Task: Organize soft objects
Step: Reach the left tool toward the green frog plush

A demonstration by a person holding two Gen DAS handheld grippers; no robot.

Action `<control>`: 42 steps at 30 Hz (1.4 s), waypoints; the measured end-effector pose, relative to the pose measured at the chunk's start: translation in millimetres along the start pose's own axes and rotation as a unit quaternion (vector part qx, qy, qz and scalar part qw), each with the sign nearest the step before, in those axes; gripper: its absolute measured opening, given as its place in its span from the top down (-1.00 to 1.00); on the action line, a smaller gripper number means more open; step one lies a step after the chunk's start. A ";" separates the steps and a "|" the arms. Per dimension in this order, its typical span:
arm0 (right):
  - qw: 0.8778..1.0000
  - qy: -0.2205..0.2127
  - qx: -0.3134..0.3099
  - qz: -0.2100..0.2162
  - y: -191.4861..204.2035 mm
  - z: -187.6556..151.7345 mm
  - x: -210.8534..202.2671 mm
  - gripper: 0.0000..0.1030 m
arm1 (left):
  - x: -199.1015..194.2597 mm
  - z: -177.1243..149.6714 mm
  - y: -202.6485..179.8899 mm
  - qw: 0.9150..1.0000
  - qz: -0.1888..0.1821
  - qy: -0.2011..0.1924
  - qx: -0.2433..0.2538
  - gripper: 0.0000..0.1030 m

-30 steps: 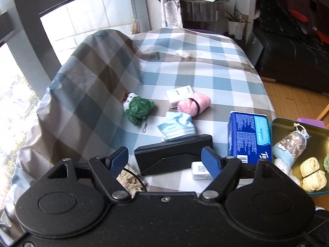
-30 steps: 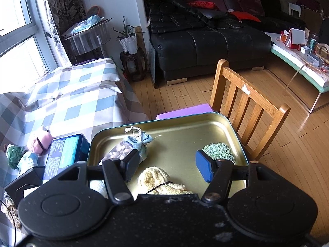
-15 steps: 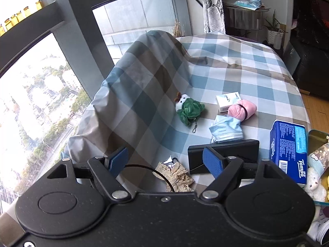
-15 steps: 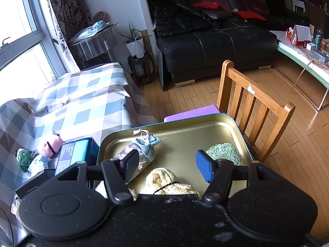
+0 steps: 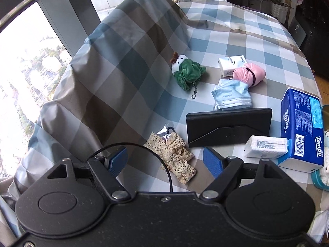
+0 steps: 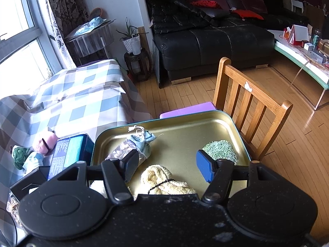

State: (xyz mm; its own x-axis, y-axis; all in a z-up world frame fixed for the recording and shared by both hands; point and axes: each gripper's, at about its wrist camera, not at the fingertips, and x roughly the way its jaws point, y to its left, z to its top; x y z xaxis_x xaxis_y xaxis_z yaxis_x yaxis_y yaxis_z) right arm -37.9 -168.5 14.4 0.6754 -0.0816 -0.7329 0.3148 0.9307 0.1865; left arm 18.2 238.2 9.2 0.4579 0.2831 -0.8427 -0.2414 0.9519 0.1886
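My left gripper (image 5: 164, 160) is open above the checked tablecloth (image 5: 131, 78), and a beige lace piece (image 5: 174, 154) lies just beyond and between its fingertips, untouched. Farther off lie a green frog plush (image 5: 188, 73), a blue face mask (image 5: 232, 96) and a pink rolled cloth (image 5: 249, 76). My right gripper (image 6: 167, 165) hovers open over the gold tray (image 6: 185, 131). In the tray lie a patterned sachet (image 6: 133, 146), a yellow yarn bundle (image 6: 162, 180) and a green knitted pad (image 6: 221, 150). Nothing is held.
A black case (image 5: 228, 127), a white tissue pack (image 5: 266, 149), a blue Tempo tissue box (image 5: 301, 127) and another small tissue pack (image 5: 231, 64) lie on the table. A wooden chair (image 6: 246, 103) stands behind the tray, with a black sofa (image 6: 205, 37) beyond.
The left gripper has swung left and dropped toward the table, bringing the lace piece up between its fingertips, and its jaws have spread a little. The right gripper has stayed over the tray.
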 end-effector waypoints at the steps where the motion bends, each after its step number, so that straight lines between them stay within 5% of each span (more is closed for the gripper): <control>1: 1.000 0.002 -0.003 -0.001 1.0 -0.5 0.7 -0.20 | 1.0 -0.5 0.4 1.000 -0.002 0.001 0.000 -0.50; 20: 0.996 0.022 -0.080 -0.022 33.7 -14.2 15.5 -0.22 | 48.1 12.5 3.3 0.999 -0.040 0.026 -0.021 -0.49; 42: 0.992 0.049 -0.110 -0.028 60.3 -20.3 32.0 -0.25 | 116.5 107.5 -5.8 0.998 -0.043 -0.016 -0.031 -0.50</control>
State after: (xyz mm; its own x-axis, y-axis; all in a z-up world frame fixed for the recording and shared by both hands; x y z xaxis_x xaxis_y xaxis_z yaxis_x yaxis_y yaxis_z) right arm -10.9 -107.8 -11.1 0.5894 -0.1094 -0.8004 0.1893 0.9819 0.0053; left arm 164.9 278.2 -35.9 0.5070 0.2051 -0.8372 -0.2527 0.9640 0.0831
